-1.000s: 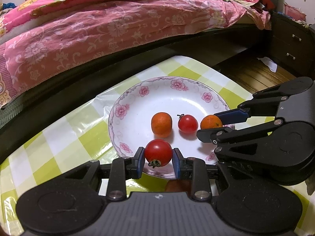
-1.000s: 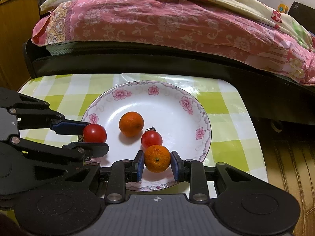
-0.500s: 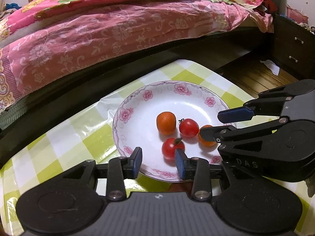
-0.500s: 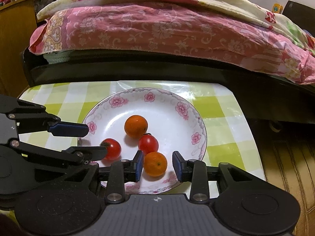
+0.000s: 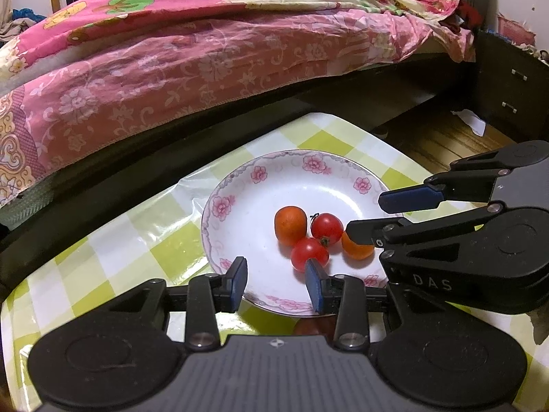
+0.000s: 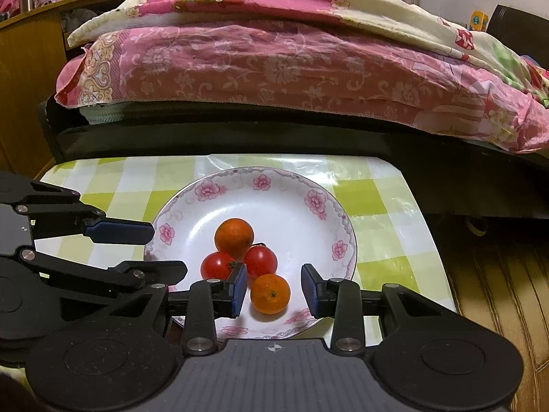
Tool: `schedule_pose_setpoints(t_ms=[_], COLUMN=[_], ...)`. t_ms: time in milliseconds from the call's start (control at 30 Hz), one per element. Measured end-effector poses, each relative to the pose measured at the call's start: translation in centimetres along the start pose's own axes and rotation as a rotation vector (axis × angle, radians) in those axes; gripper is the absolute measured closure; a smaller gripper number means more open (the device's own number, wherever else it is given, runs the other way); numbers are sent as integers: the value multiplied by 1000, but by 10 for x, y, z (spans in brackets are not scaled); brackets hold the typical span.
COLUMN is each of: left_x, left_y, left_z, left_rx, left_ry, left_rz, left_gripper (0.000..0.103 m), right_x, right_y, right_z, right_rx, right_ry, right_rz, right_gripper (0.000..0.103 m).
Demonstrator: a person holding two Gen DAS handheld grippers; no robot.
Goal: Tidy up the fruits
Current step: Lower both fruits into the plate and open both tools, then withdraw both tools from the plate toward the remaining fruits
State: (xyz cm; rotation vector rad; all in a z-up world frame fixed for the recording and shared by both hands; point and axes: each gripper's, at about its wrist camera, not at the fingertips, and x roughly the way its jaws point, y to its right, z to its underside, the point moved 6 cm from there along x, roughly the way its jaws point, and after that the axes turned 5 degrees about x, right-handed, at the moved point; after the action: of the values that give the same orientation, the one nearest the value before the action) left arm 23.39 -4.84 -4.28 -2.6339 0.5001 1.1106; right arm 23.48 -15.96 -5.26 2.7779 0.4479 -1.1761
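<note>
Two small round oranges [image 6: 234, 238] and two red cherry tomatoes [image 6: 259, 261] clustered in white floral-rimmed ceramic plate [image 6: 308, 202], near table [image 6: 384, 267] front edge, left tool [image 5: 276, 283] and right tool [image 6: 273, 292] both spread apart, gripping nothing.

Glossy glazed plate [image 6: 338, 216], shiny plastic-looking tablecloth [image 6: 387, 240], matt black gripper bodies, soft cloth bedspread [image 5: 206, 55], smooth-skinned tomatoes [image 5: 326, 227].

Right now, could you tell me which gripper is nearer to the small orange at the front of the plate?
Right. The right gripper is open with the front orange between its fingers; the left gripper sits open beyond the tomato beside it.
</note>
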Motion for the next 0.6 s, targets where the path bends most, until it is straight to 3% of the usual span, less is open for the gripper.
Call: schedule_pose_setpoints(t_ms=[600], left_x=[-11], left_y=[-1], left_z=[2], left_rx=[5], left_ry=[9], left_rz=[-1], left_gripper=[59], right_x=[-11], right_y=[-8], right_z=[2], right_rx=[-15], right_ry=[15], right_rz=[-13], right_gripper=[71])
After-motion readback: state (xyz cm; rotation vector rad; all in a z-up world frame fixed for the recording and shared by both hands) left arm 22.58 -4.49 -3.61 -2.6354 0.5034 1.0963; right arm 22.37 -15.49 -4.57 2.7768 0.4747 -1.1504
